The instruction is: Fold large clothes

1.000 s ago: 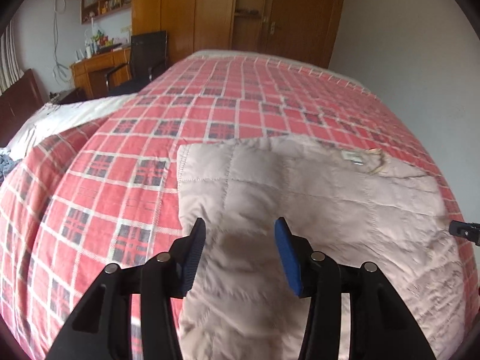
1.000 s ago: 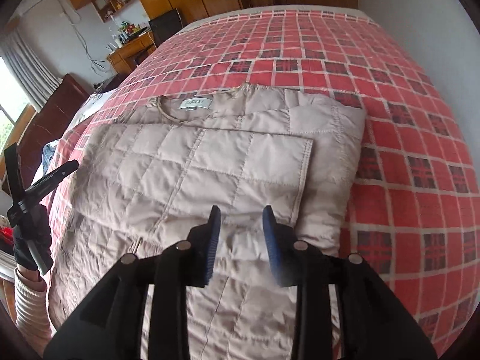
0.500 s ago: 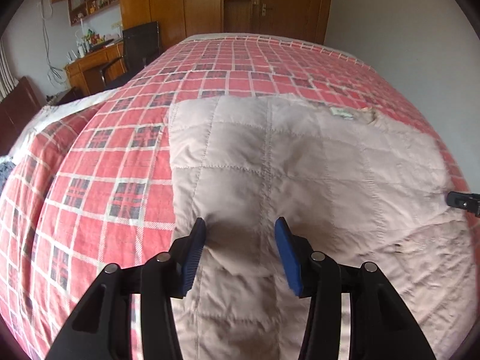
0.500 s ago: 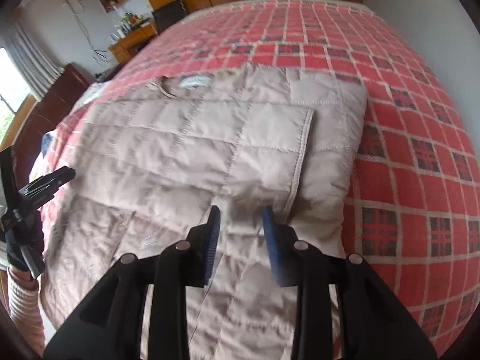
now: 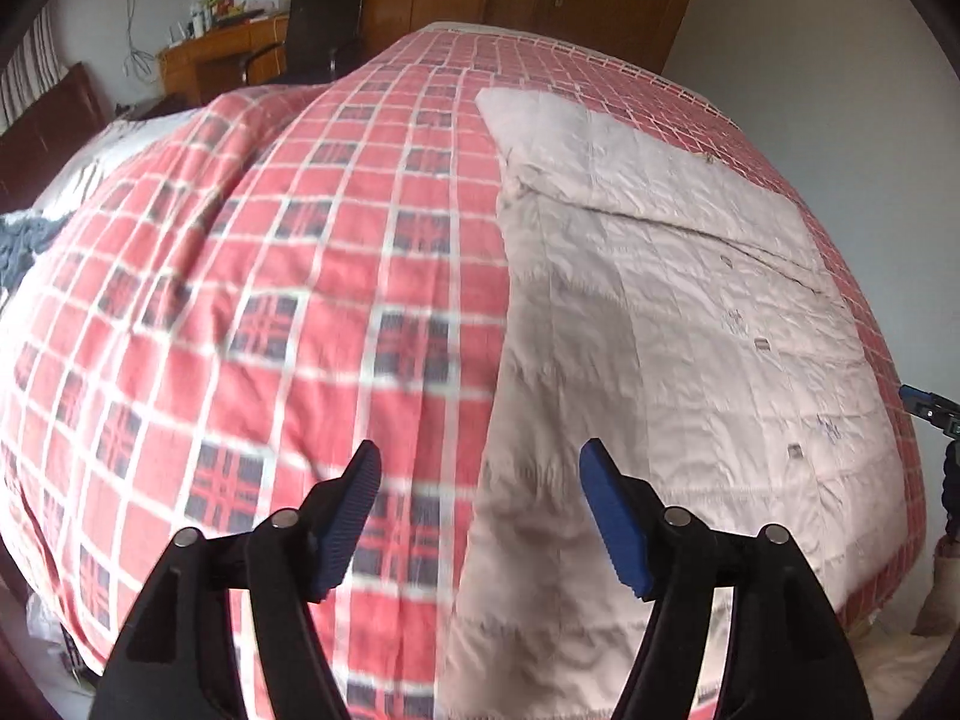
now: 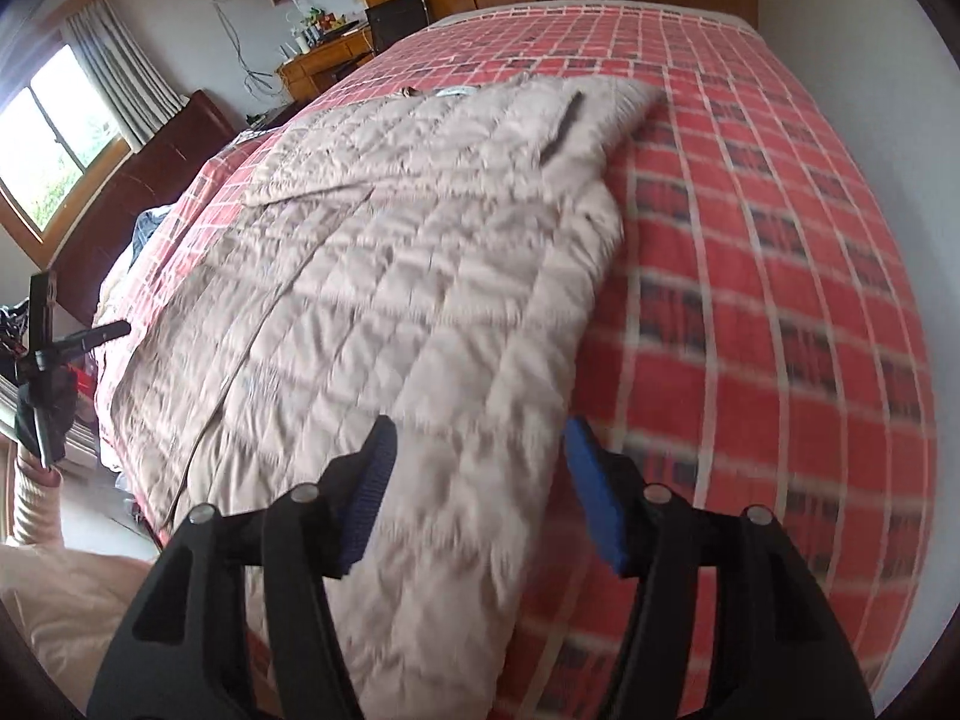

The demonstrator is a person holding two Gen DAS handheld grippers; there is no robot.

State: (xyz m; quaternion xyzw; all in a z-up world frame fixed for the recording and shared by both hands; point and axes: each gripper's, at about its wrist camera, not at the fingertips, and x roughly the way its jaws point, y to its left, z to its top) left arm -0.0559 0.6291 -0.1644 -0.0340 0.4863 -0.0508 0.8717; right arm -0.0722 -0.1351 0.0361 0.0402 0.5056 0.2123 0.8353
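**Both tools spread at the near hem, set for next fold**

Quilted beige jacket [image 5: 660, 312] lies flat on the red plaid bedspread [image 5: 300, 300], collar end toward the far side of the bed, hem toward the person. Sleeves look already folded in over the body, so it reads as a long rectangle — prob. why both tools sit at the near end.

Left tool [image 5: 480, 510]: jaws spread wide, nothing in them, straddling the jacket's left edge near the hem. Right tool [image 6: 477, 480]: also released, empty, over the right edge near the hem; its tip shows at far right in the left wrist view.

One tool per hem corner looks like prep to pinch both and carry the hem up toward the collar. Near cloth is motion-blurred, so can't tell if the pads touch the fabric yet.
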